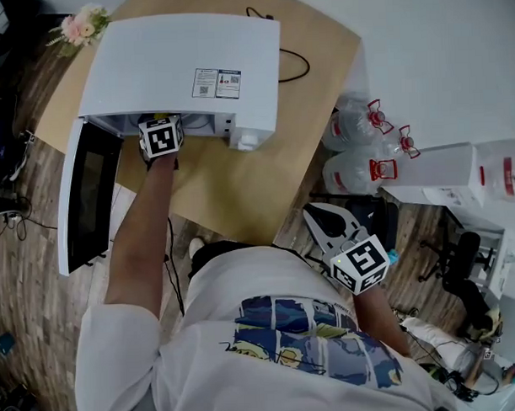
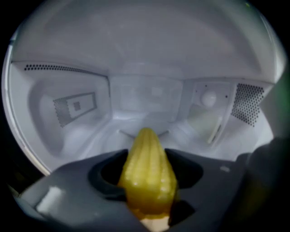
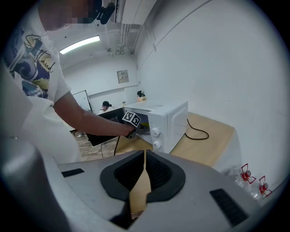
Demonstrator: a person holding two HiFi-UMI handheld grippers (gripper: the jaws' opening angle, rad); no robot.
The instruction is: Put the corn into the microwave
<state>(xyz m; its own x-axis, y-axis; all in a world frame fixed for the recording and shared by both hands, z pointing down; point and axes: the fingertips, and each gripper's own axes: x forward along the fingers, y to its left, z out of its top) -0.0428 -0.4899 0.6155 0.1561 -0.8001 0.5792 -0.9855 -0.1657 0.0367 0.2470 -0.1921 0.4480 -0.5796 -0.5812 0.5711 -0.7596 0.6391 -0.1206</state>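
our left gripper [image 2: 147, 174] clamps the glossy yellow corn [image 2: 147, 156], tip toward 12 o'clock, its base cut off; our right gripper [image 3: 144, 180] is closed, empty.

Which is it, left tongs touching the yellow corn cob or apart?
Touching: left gripper view shows the left tongs clamped on the yellow corn cob.

Clear water jugs [image 1: 355, 146] stand beside the wooden table [image 1: 240, 188].

The microwave [image 1: 185, 68] stands on the table [image 1: 240, 184], door [image 1: 84, 198] open leftward, corn [image 2: 147, 176] in its opening, jugs [image 1: 353, 173] at right.
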